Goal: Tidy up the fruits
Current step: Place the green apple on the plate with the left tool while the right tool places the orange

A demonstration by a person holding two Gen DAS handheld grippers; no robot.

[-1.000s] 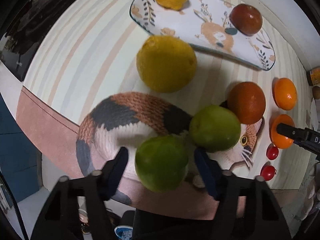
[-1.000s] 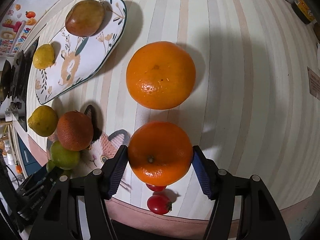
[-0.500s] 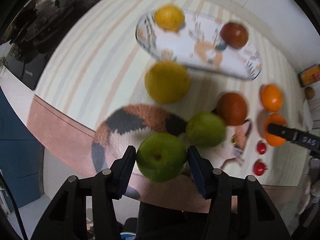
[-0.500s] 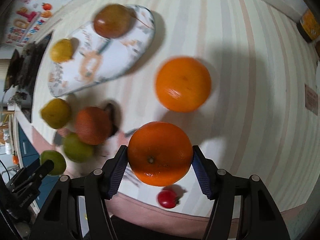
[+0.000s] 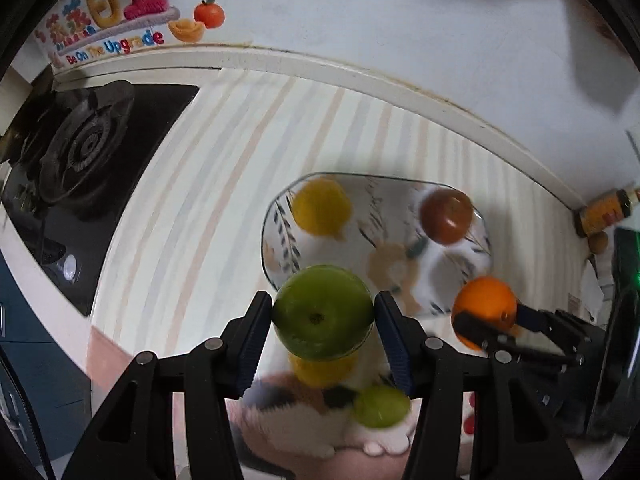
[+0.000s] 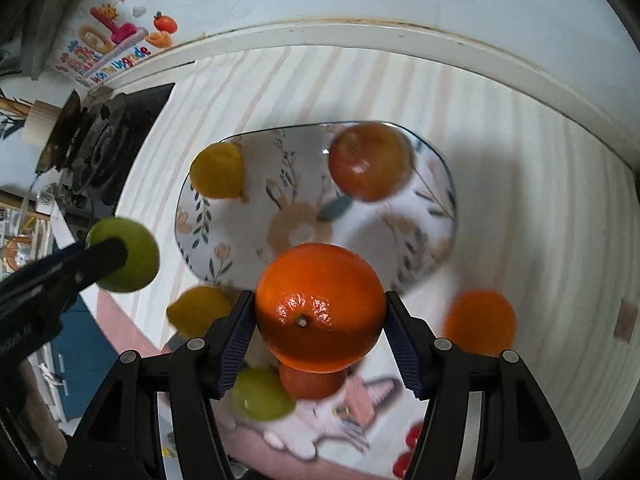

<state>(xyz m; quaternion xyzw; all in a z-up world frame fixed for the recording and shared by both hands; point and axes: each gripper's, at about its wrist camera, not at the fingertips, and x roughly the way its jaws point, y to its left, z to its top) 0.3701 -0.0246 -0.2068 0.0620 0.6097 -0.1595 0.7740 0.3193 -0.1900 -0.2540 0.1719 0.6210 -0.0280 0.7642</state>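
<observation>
The left gripper (image 5: 323,320) was clamped on a green fruit (image 5: 323,312), both pads pressed to its sides and its jaws partly apart around it, held in the air above the striped mat (image 5: 224,184). At about one o'clock from that fruit lay the patterned plate (image 5: 400,200), blurred, bearing a yellow lemon (image 5: 320,208) at its ten o'clock end and a red-brown fruit (image 5: 447,216) at its two o'clock end. At six o'clock, below the held fruit, sat a yellow fruit (image 5: 320,372) and a second green fruit (image 5: 380,406) on the cat picture (image 5: 296,412). At nine o'clock in the left wrist view stood a black gas stove (image 5: 80,148).

The right gripper (image 6: 320,316) gripped an orange (image 6: 320,308) the same way, pads tight on both sides, raised over the near edge of the plate. A second orange (image 6: 480,322) lay on the mat at three o'clock from it, a darker orange (image 6: 312,384) just beneath at six o'clock, and small red tomatoes (image 6: 408,448) at five o'clock.
</observation>
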